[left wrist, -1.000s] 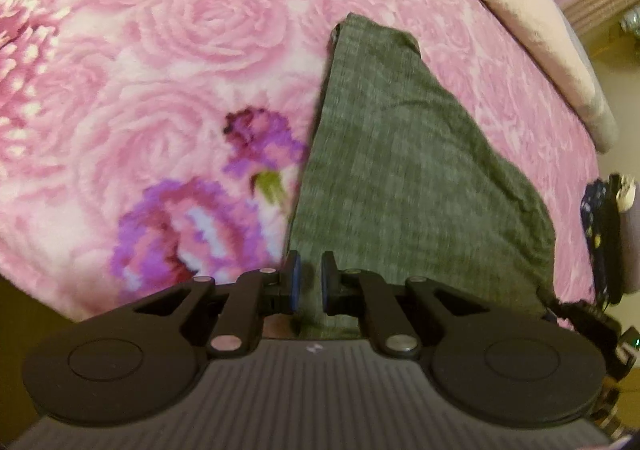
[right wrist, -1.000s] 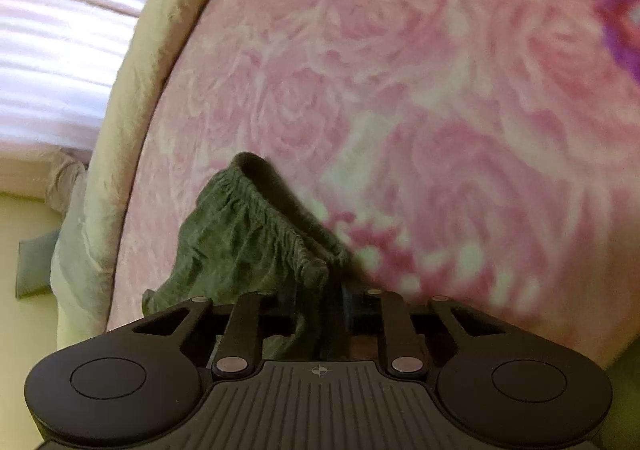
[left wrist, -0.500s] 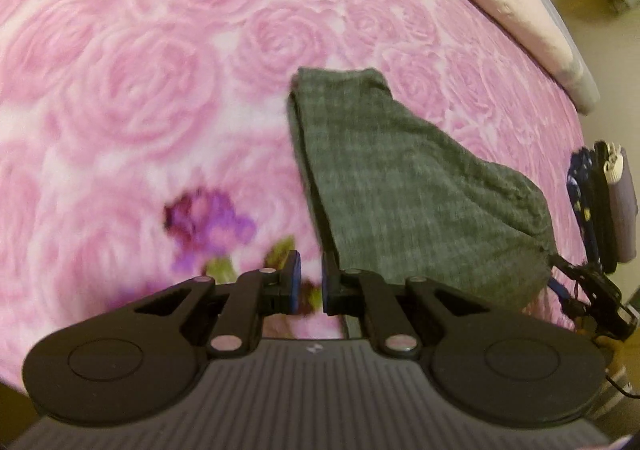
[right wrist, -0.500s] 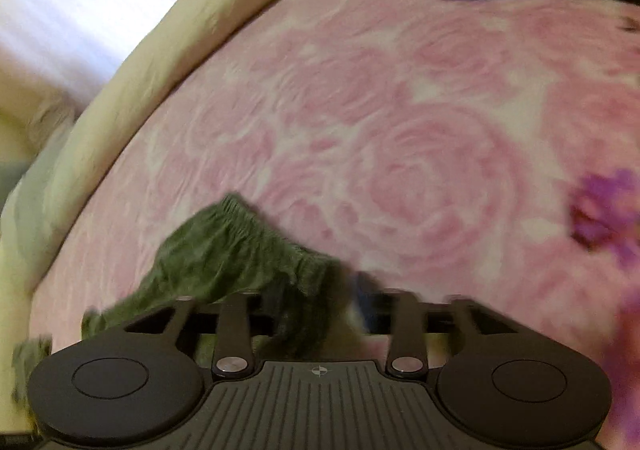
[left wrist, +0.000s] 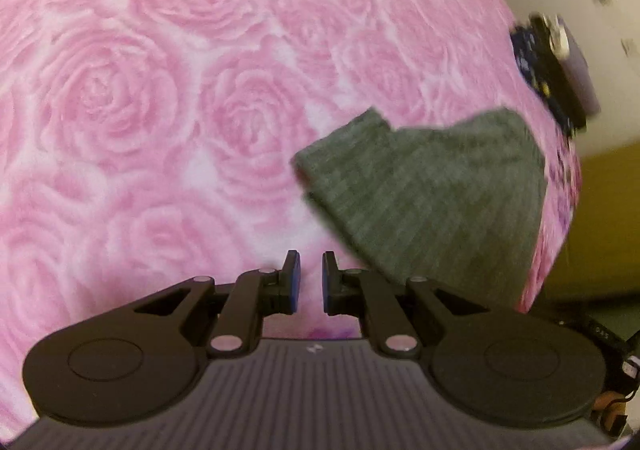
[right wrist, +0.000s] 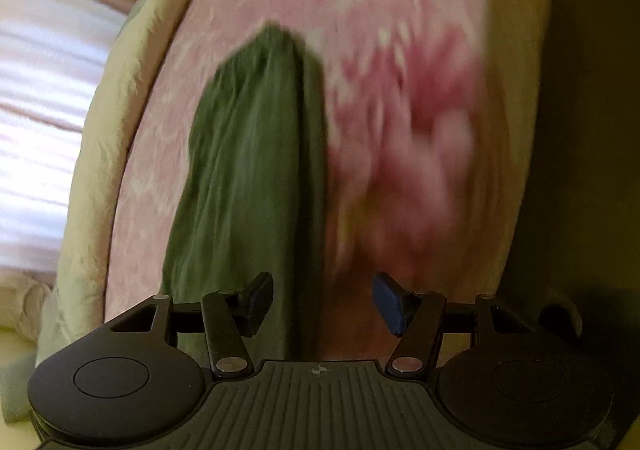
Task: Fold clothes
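Having let go of the green garment (right wrist: 248,169), my right gripper (right wrist: 322,300) is closing on nothing above it; my left gripper (left wrist: 307,282) stays narrow and empty. It lies folded near the bed (left wrist: 160,89) edge, fold apparently done.

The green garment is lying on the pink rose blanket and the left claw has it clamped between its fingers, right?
Not quite. The green garment does lie on the pink rose blanket, but the left claw has nothing clamped: the left wrist view shows only blanket in the narrow gap between its fingers, with the garment off to the side.
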